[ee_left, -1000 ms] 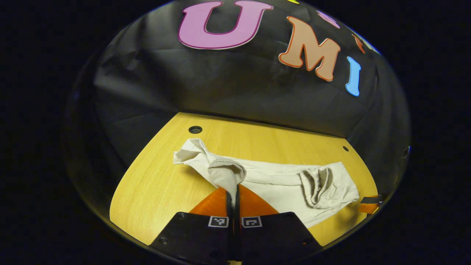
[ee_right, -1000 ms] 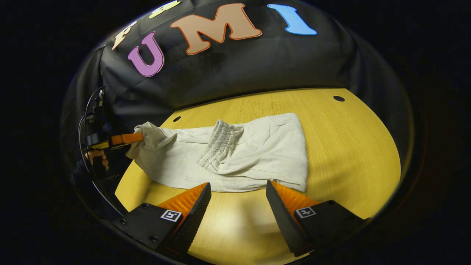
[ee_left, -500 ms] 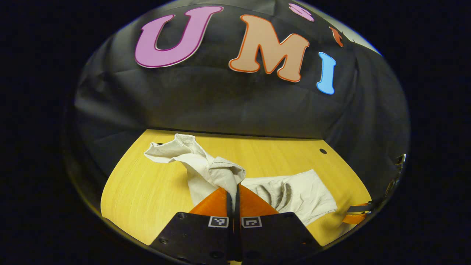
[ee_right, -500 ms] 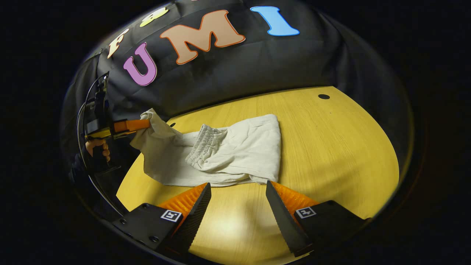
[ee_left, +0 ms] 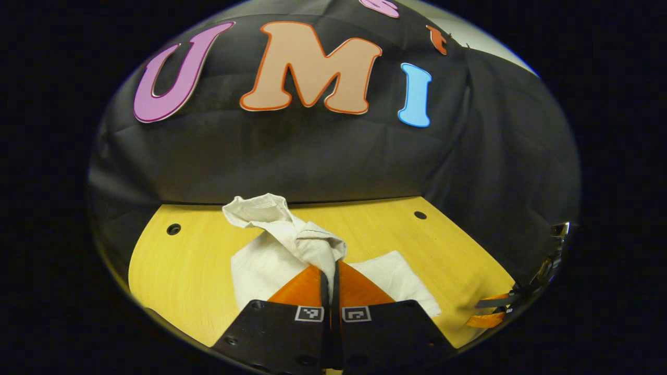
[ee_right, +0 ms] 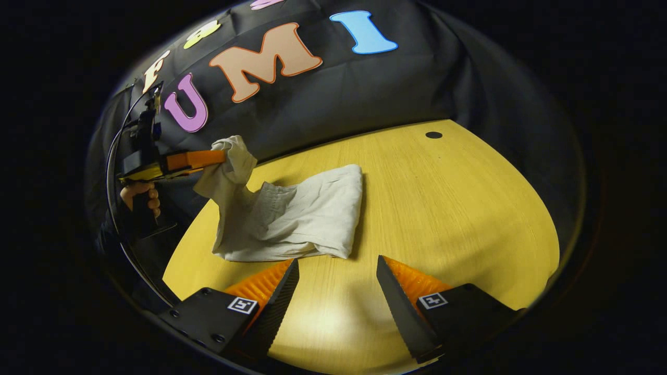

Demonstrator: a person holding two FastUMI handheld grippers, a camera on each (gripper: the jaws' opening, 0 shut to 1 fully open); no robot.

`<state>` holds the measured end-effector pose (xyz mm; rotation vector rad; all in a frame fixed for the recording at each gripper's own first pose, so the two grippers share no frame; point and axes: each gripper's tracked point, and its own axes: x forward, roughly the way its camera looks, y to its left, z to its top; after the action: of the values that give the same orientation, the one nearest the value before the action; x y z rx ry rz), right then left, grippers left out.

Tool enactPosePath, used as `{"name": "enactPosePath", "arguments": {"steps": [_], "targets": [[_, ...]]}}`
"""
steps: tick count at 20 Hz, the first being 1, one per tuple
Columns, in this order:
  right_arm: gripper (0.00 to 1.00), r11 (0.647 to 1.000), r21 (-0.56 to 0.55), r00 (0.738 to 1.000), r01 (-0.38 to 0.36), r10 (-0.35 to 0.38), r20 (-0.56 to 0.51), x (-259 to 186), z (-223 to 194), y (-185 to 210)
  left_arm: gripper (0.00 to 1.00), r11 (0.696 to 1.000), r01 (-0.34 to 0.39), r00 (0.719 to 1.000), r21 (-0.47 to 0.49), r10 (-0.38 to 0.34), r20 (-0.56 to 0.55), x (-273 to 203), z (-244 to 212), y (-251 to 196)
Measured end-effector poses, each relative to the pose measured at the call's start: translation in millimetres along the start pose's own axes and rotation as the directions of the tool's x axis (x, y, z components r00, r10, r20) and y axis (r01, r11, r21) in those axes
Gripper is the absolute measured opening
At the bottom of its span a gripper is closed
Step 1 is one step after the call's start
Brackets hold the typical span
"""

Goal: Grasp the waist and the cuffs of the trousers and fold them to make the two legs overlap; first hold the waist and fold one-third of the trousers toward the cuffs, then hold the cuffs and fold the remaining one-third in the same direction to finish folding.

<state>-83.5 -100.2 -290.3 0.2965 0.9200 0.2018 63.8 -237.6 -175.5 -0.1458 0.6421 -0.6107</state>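
**Trousers in the last fold, cuff end lifted**

The trousers (ee_right: 292,219) lie as a pale, partly folded bundle on the yellow table (ee_right: 458,208), toward its side nearest the person's hand (ee_right: 139,195), with the cuffs (ee_left: 312,245) raised above the bundle. By my reading this is the final step: the waist third seems already turned in, and the cuff end is being carried over it. The left gripper (ee_left: 330,273) has its jaws pressed together on that bunched cuff cloth; in the right gripper view it (ee_right: 219,157) holds the cloth up above the bundle. The right gripper (ee_right: 336,276) stands wide apart, holding nothing, just in front of the bundle's near edge. Next, the cuff end needs lowering flat onto the bundle, edges matched, then letting go. Beyond the bundle's far fold the table is bare wood right to its far edge, with a small hole (ee_right: 433,135) near the wall.
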Motion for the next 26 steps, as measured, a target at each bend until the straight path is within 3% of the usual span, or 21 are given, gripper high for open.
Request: {"name": "enactPosePath", "arguments": {"steps": [9,17,18,19,21,22,26], "targets": [[0.97,0.999,0.027,0.999,0.047,-0.046,-0.020,-19,-13,-44,0.00,0.990,0.137,0.989,-0.026,-0.139,-0.050,47,-36,-89],[0.97,0.999,0.030,0.999,0.035,-0.034,-0.026,-25,-11,-48,0.02,0.985,0.162,0.973,-0.051,-0.168,-0.159,73,-101,-118],[0.97,0.999,0.039,0.999,0.020,-0.019,-0.026,-25,-8,-42,0.17,0.985,0.164,0.972,-0.060,-0.172,-0.158,73,-102,-118],[0.97,0.999,0.040,1.000,0.006,-0.005,-0.014,-27,-1,-35,0.10,0.983,0.169,0.973,-0.072,-0.178,-0.147,69,-98,-119],[0.96,1.000,-0.004,1.000,-0.008,0.009,0.022,-29,21,-21,0.70,0.985,0.149,0.984,-0.083,-0.156,-0.085,50,-82,-115],[0.96,0.999,-0.051,0.998,-0.008,0.011,0.057,-28,36,-14,0.87,0.989,0.132,0.990,-0.071,-0.136,-0.048,38,-70,-109],[0.96,0.987,-0.159,0.969,0.009,0.030,0.245,-35,112,36,0.92,1.000,0.001,0.995,0.030,-0.004,0.098,-19,-16,-56]]}}
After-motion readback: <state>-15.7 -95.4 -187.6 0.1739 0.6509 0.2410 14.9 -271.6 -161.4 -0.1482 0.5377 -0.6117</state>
